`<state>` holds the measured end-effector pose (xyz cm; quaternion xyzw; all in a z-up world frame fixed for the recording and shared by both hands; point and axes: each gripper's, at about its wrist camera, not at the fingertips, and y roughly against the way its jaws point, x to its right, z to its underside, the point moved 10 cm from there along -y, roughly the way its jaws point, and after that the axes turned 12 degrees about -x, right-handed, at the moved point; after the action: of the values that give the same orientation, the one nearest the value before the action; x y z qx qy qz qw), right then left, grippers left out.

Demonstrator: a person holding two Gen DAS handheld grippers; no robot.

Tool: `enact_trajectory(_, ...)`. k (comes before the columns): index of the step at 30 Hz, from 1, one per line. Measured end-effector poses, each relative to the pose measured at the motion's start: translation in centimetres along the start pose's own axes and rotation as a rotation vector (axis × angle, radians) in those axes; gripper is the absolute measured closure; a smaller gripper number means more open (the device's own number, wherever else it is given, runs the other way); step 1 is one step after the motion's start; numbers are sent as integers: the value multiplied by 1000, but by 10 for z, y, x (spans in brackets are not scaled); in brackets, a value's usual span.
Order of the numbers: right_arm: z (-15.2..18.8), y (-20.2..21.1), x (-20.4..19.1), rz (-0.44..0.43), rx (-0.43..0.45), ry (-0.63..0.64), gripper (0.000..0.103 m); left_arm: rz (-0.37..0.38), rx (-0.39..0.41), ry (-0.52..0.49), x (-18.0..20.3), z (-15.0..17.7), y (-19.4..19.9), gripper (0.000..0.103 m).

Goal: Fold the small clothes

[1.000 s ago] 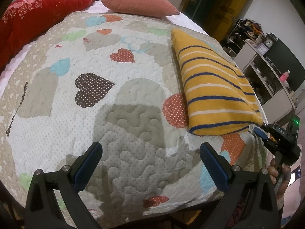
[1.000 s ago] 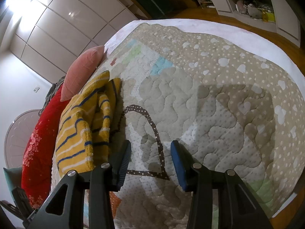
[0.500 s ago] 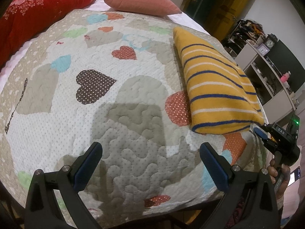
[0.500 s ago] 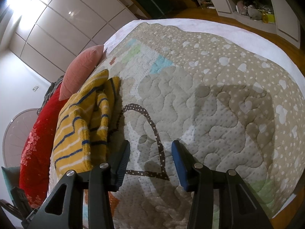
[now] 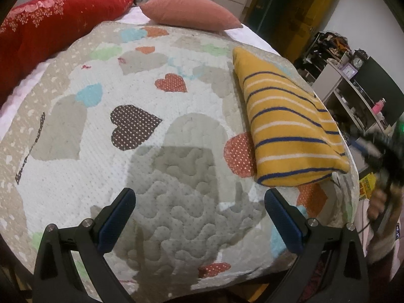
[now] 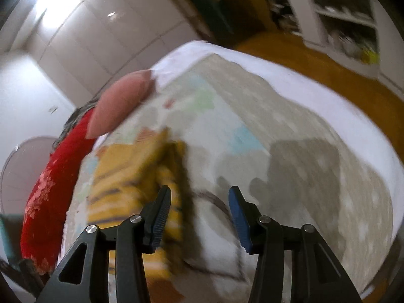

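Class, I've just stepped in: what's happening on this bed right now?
A person holds a hand-held gripper in each hand over a heart-patterned quilt. A yellow striped garment lies folded near the quilt's right edge, held by neither. The left hand-held gripper hovers open above bare quilt. The right hand-held gripper, blurred with motion, has just been opening its jaws, nothing between them, beside the garment. A pink pillow and a red one lie at the head.

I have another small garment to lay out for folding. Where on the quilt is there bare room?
Free: the wide quilt stretch between the red cushion and the folded striped garment, below the pink pillow. Crowded: the garment's edge.
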<state>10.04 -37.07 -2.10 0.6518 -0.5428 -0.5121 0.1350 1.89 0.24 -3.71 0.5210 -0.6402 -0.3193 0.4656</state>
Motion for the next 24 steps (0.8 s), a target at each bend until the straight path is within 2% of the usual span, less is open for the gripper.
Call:
enact_trajectory(5, -33, -40, -58, 55, -62, 173, 41, 7, -11, 15, -7, 1, -4, 1)
enact_trajectory(8, -37, -82, -75, 13, -167, 174, 42, 6, -7, 35, -16, 0, -2, 1)
enact_trajectory(9, -36, -94, -77, -7, -204, 166, 61, 4, -5, 41, -18, 0, -1, 1)
enact_trajectory(11, -29, -116, -83, -45, -277, 157, 87, -5, 2, 53, -26, 0, 2, 1)
enact_trajectory(12, -30, -114, -85, -68, -270, 157, 90, -9, 6, 57, -29, 0, 4, 1)
enact_trajectory(15, -31, -100, -76, -41, -216, 149, 92, -20, 8, 77, -41, -2, 3, 1)
enact_trajectory(20, -24, -115, -44, 79, -247, 108, 92, 15, 0, 83, -36, -15, 1, 1)
enact_trajectory(22, -24, -111, -46, 82, -238, 126, 91, 24, 12, 58, -27, -24, 3, 1)
enact_trajectory(24, -29, -101, -49, 51, -221, 123, 82, 47, 24, 15, -12, -39, 5, 1)
